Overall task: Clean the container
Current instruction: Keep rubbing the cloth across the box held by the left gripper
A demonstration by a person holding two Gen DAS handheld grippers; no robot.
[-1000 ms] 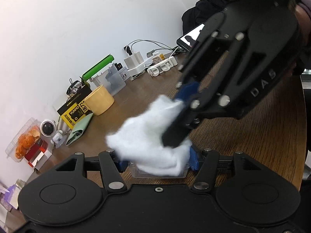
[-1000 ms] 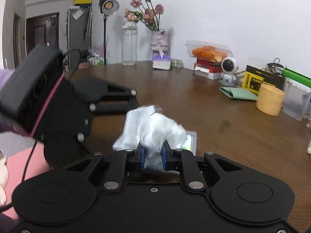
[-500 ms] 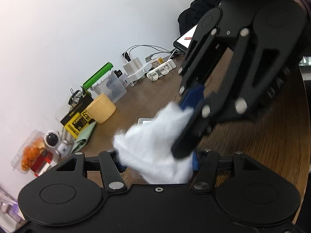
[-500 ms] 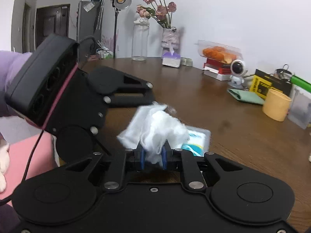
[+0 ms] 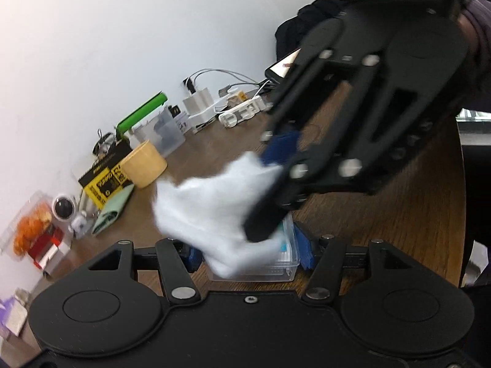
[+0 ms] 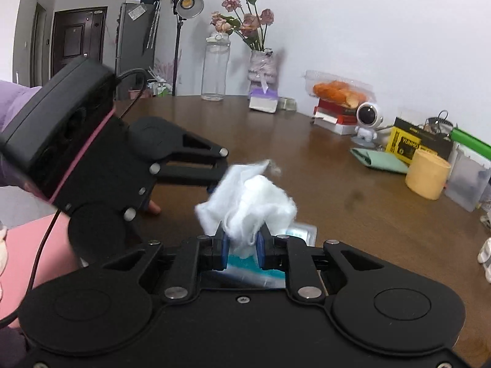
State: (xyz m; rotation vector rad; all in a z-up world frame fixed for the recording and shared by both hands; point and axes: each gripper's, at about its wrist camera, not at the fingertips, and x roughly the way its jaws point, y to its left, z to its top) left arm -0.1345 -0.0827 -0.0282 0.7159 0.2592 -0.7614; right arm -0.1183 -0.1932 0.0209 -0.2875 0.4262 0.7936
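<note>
Nearest item, left wrist view: my left claw, fingers set wide on either side of the clear plastic container, blue pads against its ends, holding it on the brown bench. Teal shows inside the container.

Item two: white tissue wad, bunched over the container's left portion and partly covering it. In the right wrist view the same tissue wad sits pinched between the narrow blue pads of my right claw, with the container just beyond and below, teal interior visible under the fingers.

Item three: right claw as seen from the left camera, coming down from upper right, blurred, tip pressed into the tissue above the container. Left claw body appears in the right wrist view at the left, with a purple sleeve behind it.

Middle distance, along the wall: yellow cylindrical cup; green folded pouch; black and yellow box reading "YUNMO"; small white robot figure; clear tub with green lid.

Farther: red and white boxes under a clear pack of orange food; empty glass jar; vase of pink flowers.

Farthest: studio lamp; dark door.
</note>
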